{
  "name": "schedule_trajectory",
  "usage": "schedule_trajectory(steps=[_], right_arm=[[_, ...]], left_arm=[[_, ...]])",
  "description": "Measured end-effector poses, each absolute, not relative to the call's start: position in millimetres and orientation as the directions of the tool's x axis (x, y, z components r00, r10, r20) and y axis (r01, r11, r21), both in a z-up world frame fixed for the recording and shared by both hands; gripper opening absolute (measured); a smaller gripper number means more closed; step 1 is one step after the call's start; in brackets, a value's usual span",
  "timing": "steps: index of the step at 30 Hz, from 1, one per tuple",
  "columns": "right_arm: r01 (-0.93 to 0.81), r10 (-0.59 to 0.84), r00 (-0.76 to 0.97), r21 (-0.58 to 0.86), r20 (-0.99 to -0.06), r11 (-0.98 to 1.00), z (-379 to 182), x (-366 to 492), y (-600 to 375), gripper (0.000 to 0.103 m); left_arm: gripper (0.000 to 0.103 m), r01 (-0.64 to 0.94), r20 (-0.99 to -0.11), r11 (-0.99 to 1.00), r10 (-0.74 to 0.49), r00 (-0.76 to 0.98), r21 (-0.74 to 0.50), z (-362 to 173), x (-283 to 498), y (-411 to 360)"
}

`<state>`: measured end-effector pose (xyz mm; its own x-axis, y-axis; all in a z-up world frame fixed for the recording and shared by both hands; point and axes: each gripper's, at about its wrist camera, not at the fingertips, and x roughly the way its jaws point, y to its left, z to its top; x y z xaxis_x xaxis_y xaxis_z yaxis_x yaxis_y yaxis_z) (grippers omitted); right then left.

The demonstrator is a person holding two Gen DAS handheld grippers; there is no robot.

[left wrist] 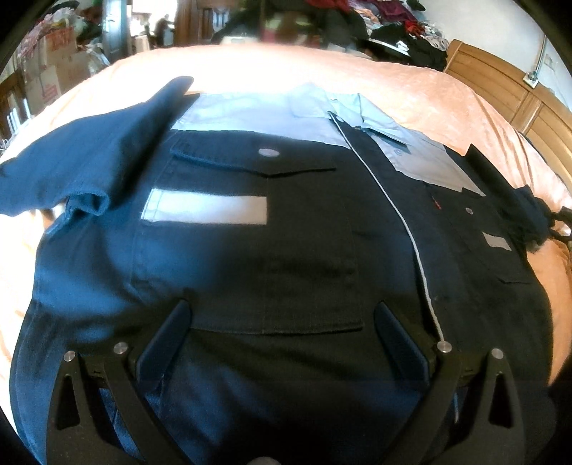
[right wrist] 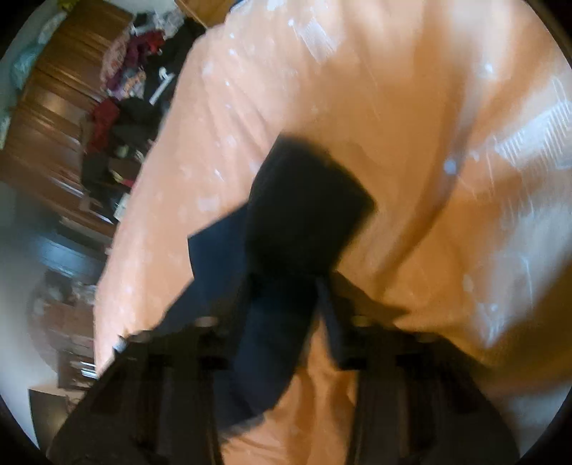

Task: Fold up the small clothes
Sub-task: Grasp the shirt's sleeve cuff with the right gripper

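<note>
Spread flat ahead of your left gripper (left wrist: 282, 336), the dark navy work shirt with pale blue yoke and collar (left wrist: 271, 229) lies front-up on the peach quilted bedspread (left wrist: 321, 68), its hem nearest the tool and its collar farthest. Your left gripper is released, jaws standing wide apart just above the lower front panel, with nothing between them. Your right gripper (right wrist: 286, 286) is clenched on the shirt's far sleeve (right wrist: 307, 207), the dark cloth rising out beyond the fingertips and draping over the bedspread; that view is blurred, so the exact depth of the bite cannot be told. Judged from its crisp pocket flaps and flat lie, the shirt is a medium-weight woven cotton: soft and limp, not fragile, unlikely to slip, yet prone to sag and drag when lifted by a single point. You would do best to take it at doubled or stitched edges, namely the sleeve cuff, the shoulder seam or the hem corner, rather than mid-panel. Count: one shirt; two sleeves, the one to the left of the left tool (left wrist: 89, 150) lying angled outward; two chest pockets, each with one snap; two pale reflective strips, the larger (left wrist: 207, 211) ahead of the left tool; one white placket line running away from it. A pile of mixed clothes (left wrist: 393, 21) lies beyond the bed.
</note>
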<state>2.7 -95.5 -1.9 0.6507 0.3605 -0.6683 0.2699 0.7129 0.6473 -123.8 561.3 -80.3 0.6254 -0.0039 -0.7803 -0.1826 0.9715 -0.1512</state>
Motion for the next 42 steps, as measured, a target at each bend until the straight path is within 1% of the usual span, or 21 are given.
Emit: schedule_trajectory(steps=[1, 2, 3, 4, 5, 10, 11, 15, 19, 26, 28, 29, 30, 31, 32, 34, 36, 38, 40, 42], right_arm=[[0.269, 0.361, 0.66, 0.656, -0.659, 0.705, 1, -2, -96, 0.025], [0.288, 0.337, 0.661, 0.641, -0.671, 0.711, 2, -5, -98, 0.03], [0.306, 0.316, 0.658, 0.626, -0.684, 0.717, 2, -6, -98, 0.041], [0.326, 0.311, 0.653, 0.627, -0.69, 0.707, -2, -10, -101, 0.047], [0.343, 0.306, 0.654, 0.631, -0.692, 0.696, -5, -15, -103, 0.05], [0.326, 0.297, 0.648, 0.607, -0.702, 0.725, -2, -16, -94, 0.051], [0.313, 0.309, 0.653, 0.617, -0.692, 0.722, -2, -12, -93, 0.052], [0.259, 0.345, 0.694, 0.667, -0.631, 0.699, 4, 7, -100, 0.052], [0.277, 0.335, 0.701, 0.673, -0.629, 0.686, -2, 16, -115, 0.051], [0.22, 0.371, 0.717, 0.697, -0.59, 0.683, -4, 28, -120, 0.054], [0.205, 0.377, 0.716, 0.693, -0.588, 0.691, -1, 32, -118, 0.052], [0.199, 0.374, 0.717, 0.688, -0.588, 0.698, 0, 31, -119, 0.049], [0.196, 0.365, 0.723, 0.681, -0.587, 0.706, 3, 30, -118, 0.036], [0.187, 0.363, 0.73, 0.679, -0.58, 0.709, 6, 29, -118, 0.027], [0.174, 0.359, 0.738, 0.676, -0.571, 0.716, 11, 26, -118, 0.011], [0.166, 0.334, 0.766, 0.672, -0.549, 0.722, 24, 15, -122, 0.011], [0.181, 0.29, 0.813, 0.693, -0.505, 0.698, 35, -4, -139, 0.01], [0.221, 0.239, 0.832, 0.694, -0.501, 0.686, 37, -20, -154, 0.01], [0.227, 0.239, 0.822, 0.684, -0.516, 0.694, 38, -26, -155, 0.01], [0.189, 0.252, 0.831, 0.678, -0.496, 0.71, 53, -30, -143, 0.01]], left_arm=[[0.103, -0.183, -0.779, 0.971, -0.004, 0.627, -0.153, -80, -124, 561], [0.103, -0.183, -0.778, 0.971, -0.005, 0.628, -0.153, -80, -124, 561], [0.103, -0.183, -0.777, 0.971, -0.005, 0.63, -0.154, -80, -124, 561], [0.103, -0.182, -0.776, 0.971, -0.006, 0.631, -0.156, -80, -124, 561], [0.103, -0.182, -0.774, 0.97, -0.008, 0.633, -0.159, -80, -125, 561], [0.103, -0.177, -0.768, 0.969, -0.02, 0.64, -0.173, -80, -127, 563], [0.103, -0.177, -0.768, 0.969, -0.019, 0.64, -0.172, -80, -127, 563], [0.103, -0.179, -0.768, 0.971, -0.006, 0.641, -0.157, -81, -126, 561], [0.103, -0.182, -0.77, 0.972, 0.002, 0.639, -0.148, -82, -126, 559], [0.103, -0.185, -0.77, 0.973, 0.012, 0.638, -0.139, -83, -123, 558], [0.103, -0.186, -0.77, 0.973, 0.016, 0.638, -0.135, -84, -122, 558], [0.103, -0.187, -0.77, 0.973, 0.019, 0.637, -0.132, -84, -122, 558], [0.103, -0.188, -0.771, 0.974, 0.022, 0.637, -0.128, -84, -121, 558], [0.103, -0.189, -0.771, 0.974, 0.023, 0.636, -0.126, -84, -121, 558], [0.103, -0.189, -0.772, 0.974, 0.025, 0.636, -0.125, -84, -121, 557], [0.103, -0.19, -0.772, 0.974, 0.025, 0.635, -0.125, -84, -121, 558], [0.103, -0.19, -0.772, 0.974, 0.025, 0.635, -0.125, -84, -121, 557], [0.103, -0.189, -0.772, 0.974, 0.025, 0.636, -0.125, -84, -121, 557], [0.103, -0.189, -0.771, 0.974, 0.024, 0.636, -0.126, -85, -120, 557], [0.103, -0.19, -0.772, 0.974, 0.024, 0.636, -0.126, -85, -120, 557]])
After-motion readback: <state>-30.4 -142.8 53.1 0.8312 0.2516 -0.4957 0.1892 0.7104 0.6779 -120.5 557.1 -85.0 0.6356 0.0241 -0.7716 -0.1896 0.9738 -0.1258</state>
